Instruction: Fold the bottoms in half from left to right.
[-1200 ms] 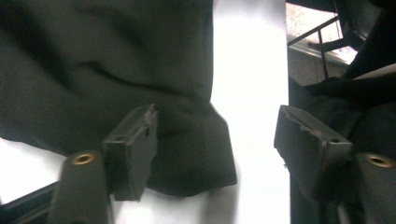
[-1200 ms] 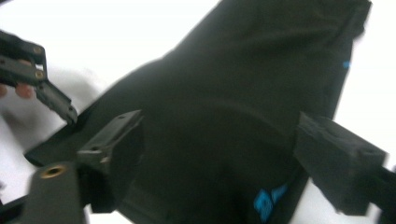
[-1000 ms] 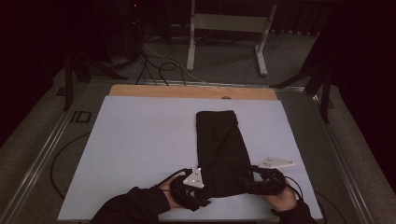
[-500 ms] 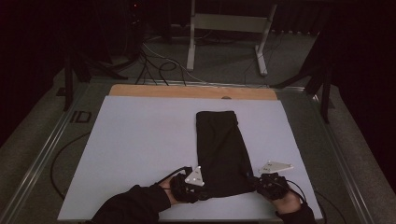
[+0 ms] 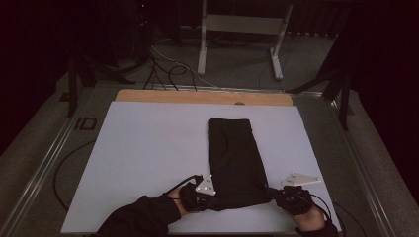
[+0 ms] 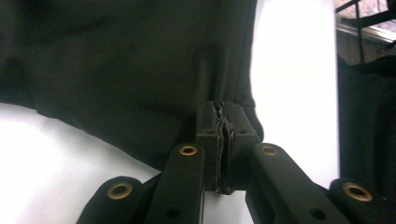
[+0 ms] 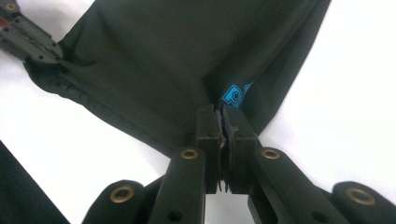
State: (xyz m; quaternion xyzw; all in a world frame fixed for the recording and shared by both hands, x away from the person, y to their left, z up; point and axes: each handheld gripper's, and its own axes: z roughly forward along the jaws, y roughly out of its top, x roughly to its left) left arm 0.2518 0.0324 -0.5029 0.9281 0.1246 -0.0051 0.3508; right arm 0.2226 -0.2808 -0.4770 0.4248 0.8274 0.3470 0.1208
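Note:
A black folded garment [image 5: 234,158] lies lengthwise on the white board [image 5: 148,158]. My left gripper [image 5: 216,198] is at its near left corner, and its jaws have just been closing. In the left gripper view that gripper [image 6: 221,107] is shut on a fold of the black cloth [image 6: 116,70]. My right gripper [image 5: 274,195] is at the near right corner. In the right gripper view it [image 7: 219,112] is pinched on the cloth [image 7: 187,56] beside a small blue print [image 7: 236,95]. The left gripper [image 7: 28,37] shows across the hem.
A wooden strip [image 5: 197,96] runs along the board's far edge. Metal rails frame the table at both sides. Beyond it stand a metal frame [image 5: 242,24] and loose cables [image 5: 163,64] on the floor. A dark sleeve [image 5: 138,219] comes in at the bottom.
Both hands stay at the garment's near corners. The right gripper has dropped slightly toward the board's near edge; the garment lies as before.

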